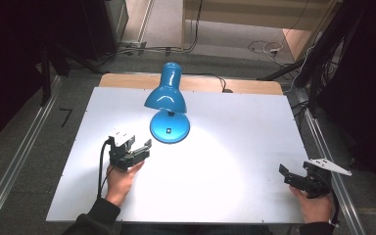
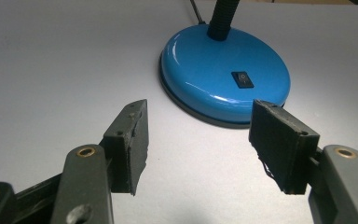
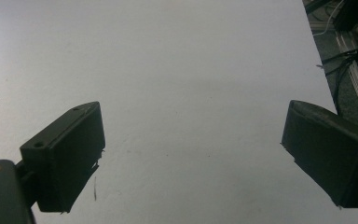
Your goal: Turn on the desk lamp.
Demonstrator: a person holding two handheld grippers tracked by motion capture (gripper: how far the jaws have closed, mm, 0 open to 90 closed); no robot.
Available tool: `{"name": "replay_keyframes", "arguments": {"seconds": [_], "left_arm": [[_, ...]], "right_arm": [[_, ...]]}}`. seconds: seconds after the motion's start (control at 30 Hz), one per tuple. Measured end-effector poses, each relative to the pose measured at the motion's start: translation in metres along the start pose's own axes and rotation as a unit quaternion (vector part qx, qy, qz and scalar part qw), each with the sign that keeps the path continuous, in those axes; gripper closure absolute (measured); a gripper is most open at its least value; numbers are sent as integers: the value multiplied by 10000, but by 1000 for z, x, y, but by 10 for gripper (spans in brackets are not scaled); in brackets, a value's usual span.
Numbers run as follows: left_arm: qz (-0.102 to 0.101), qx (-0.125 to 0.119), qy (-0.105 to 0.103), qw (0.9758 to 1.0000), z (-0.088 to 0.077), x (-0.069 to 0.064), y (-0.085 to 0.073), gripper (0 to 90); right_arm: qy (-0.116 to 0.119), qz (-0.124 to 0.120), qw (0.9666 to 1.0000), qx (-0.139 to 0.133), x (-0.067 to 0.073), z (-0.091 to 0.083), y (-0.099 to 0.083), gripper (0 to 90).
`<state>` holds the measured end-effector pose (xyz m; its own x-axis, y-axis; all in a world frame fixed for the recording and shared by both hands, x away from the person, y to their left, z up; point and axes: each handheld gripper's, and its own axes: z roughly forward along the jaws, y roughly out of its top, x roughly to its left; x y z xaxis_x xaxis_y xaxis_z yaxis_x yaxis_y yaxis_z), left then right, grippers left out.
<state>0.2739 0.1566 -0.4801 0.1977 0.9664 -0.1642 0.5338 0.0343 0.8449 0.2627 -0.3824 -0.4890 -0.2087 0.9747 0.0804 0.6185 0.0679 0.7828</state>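
1. White tabletop point(image 1: 225, 196), lit in a bright pool under the lamp; dark floor, rails and loose cables lie beyond its edges on every side.
2. Blue desk lamp point(image 1: 169, 105): stands left of centre toward the far edge, shade tilted down over its own round base point(image 2: 214, 79). Black rocker switch point(image 2: 242, 79) sits on the near slope of the base, facing the person, so likely the point of contact. Cord leaves from the back, clear of the working side.
3. Left gripper point(image 1: 139, 149): just short of the base, aimed at it, not touching. Jaws spread, nothing between them; in the left gripper view the switch lies just beyond the right pad point(image 2: 279, 144).
4. Right gripper point(image 1: 293, 177): parked near the right front corner, well apart from the lamp. Jaws spread wide over bare surface, holding nothing, probably kept out of the way.
5. Open room: broad bare board between the grippers and along the front. Right edge runs close beside the right gripper; the rail lies just past it.
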Motion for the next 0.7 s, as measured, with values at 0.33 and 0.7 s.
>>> {"name": "replay_keyframes", "arguments": {"seconds": [0.33,0.7], "left_arm": [[-5,-25,84,10000,-21,11,-9,382],[-6,-33,453,9990,-54,36,-25,354]], "right_arm": [[-3,-10,10000,25,1,1,0,42],[-20,8,10000,15,0,-1,0,42]]}}
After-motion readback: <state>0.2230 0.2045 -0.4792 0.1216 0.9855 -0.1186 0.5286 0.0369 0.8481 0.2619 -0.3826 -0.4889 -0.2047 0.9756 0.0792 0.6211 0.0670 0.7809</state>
